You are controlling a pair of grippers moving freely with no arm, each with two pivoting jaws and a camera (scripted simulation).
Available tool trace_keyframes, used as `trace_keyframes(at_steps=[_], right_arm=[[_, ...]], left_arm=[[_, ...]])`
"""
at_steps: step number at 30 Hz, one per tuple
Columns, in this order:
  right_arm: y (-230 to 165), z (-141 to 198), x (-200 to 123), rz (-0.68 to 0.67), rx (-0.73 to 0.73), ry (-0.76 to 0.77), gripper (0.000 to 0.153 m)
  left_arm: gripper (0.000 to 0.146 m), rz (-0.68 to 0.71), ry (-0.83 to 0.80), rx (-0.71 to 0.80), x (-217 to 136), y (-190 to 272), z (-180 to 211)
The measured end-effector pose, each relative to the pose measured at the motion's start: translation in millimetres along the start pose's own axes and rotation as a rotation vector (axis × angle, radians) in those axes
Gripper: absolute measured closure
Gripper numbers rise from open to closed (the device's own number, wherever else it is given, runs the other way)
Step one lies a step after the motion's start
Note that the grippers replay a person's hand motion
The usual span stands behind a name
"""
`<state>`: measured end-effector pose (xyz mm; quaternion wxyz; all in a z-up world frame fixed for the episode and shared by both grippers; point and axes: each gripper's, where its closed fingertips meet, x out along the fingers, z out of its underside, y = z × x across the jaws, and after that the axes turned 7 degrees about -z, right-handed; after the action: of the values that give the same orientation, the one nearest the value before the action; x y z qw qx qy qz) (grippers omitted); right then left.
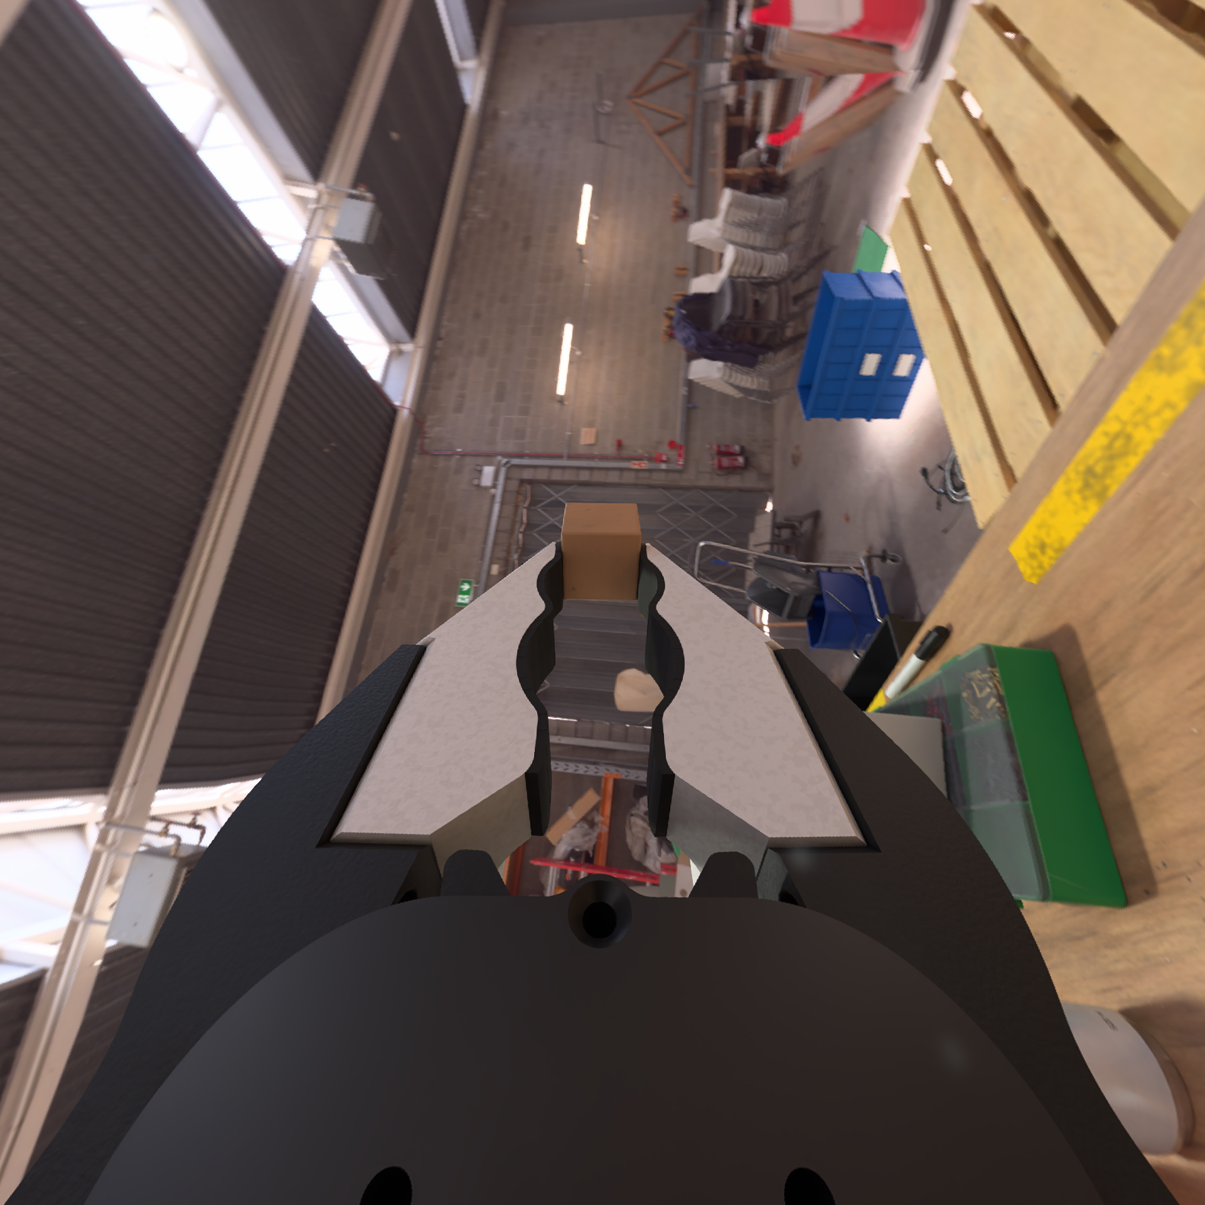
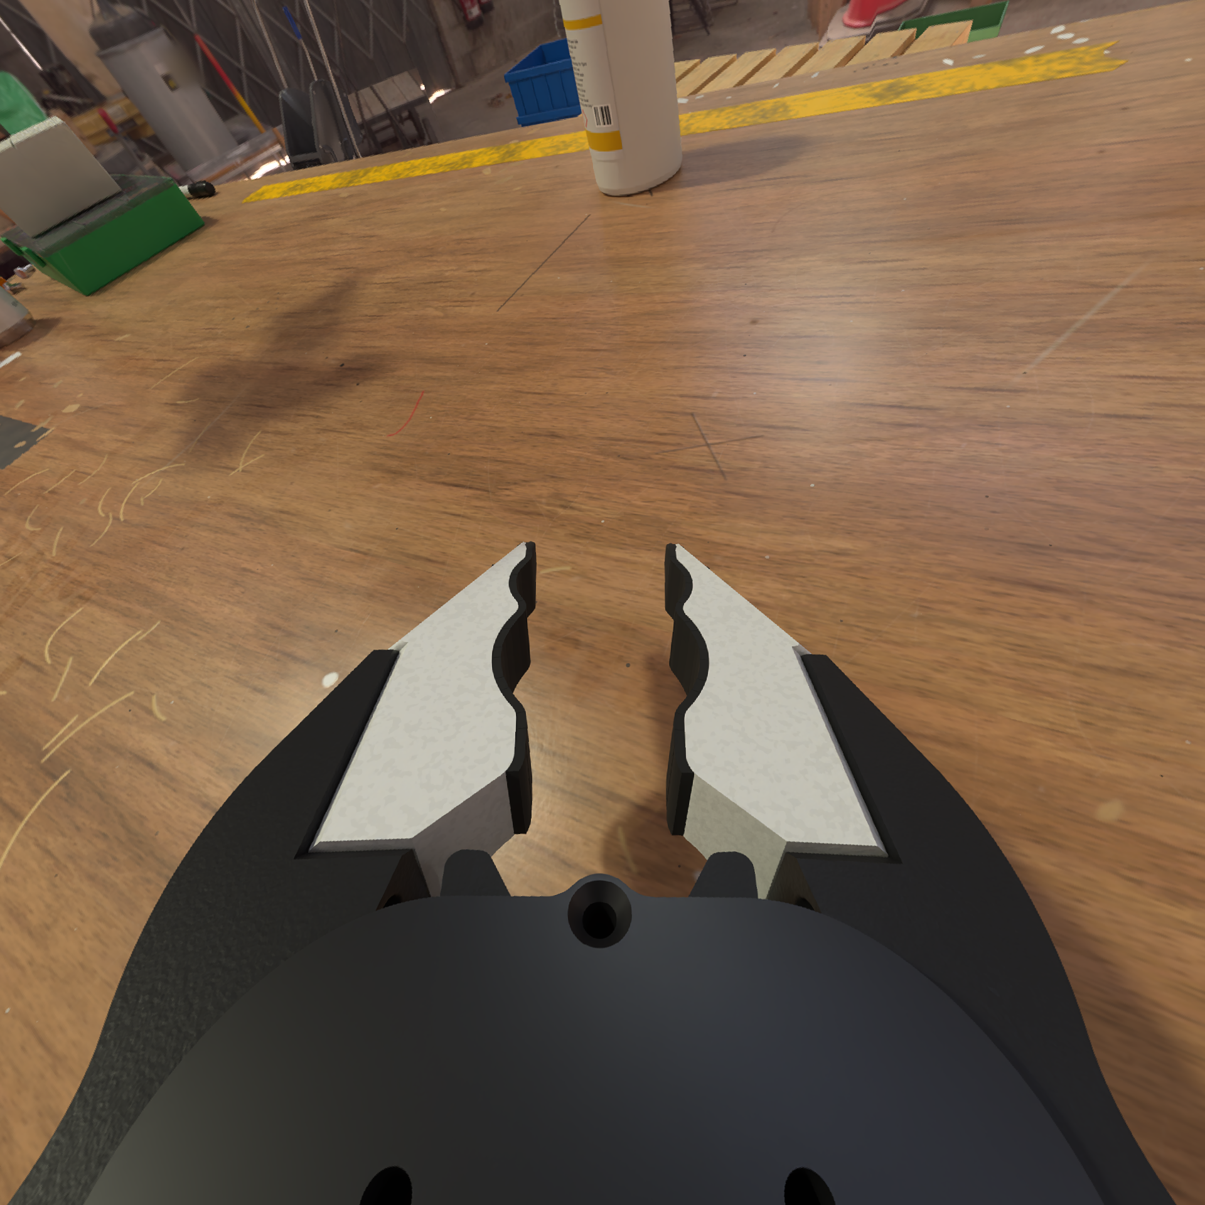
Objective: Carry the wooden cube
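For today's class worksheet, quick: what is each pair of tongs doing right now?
Left tongs: closed on the wooden cube, at the tips.
Right tongs: open, holding nothing.

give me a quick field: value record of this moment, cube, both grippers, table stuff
wooden cube: pinched at the fingertips, lifted off the table
left gripper: shut on the cube, rolled sideways, the table running down the right of its view
right gripper: open, empty, low over bare wood
table: scuffed wooden top with a yellow stripe near the far edge
white bottle: upright beside the stripe
green box: far left of the right wrist view
marker: lies by the green box
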<state>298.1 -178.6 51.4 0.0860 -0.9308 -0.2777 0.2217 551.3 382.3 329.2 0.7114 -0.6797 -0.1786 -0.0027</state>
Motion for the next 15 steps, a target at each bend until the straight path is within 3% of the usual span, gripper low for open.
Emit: trace_keyframes(at_steps=[3, 7, 15], right_arm=[[0.4, 0.3, 0.1, -0.002, 0.007, -0.002, 0.113], [0.9, 0.8, 0.6, -0.008, 0.021, -0.005, 0.113], [-3.4, 2.1, 1.2, -0.006, -0.007, -0.009, 0.113]], left_arm=[[0.125, -0.11, -0.013, -0.008, -9.1, -23.0, 5.3], [0.125, -0.166, -0.125, -0.071, 0.1, -54.2, 42.3], [0.125, 0.065, -0.271, -0.068, 11.9, 14.4, 105.9]])
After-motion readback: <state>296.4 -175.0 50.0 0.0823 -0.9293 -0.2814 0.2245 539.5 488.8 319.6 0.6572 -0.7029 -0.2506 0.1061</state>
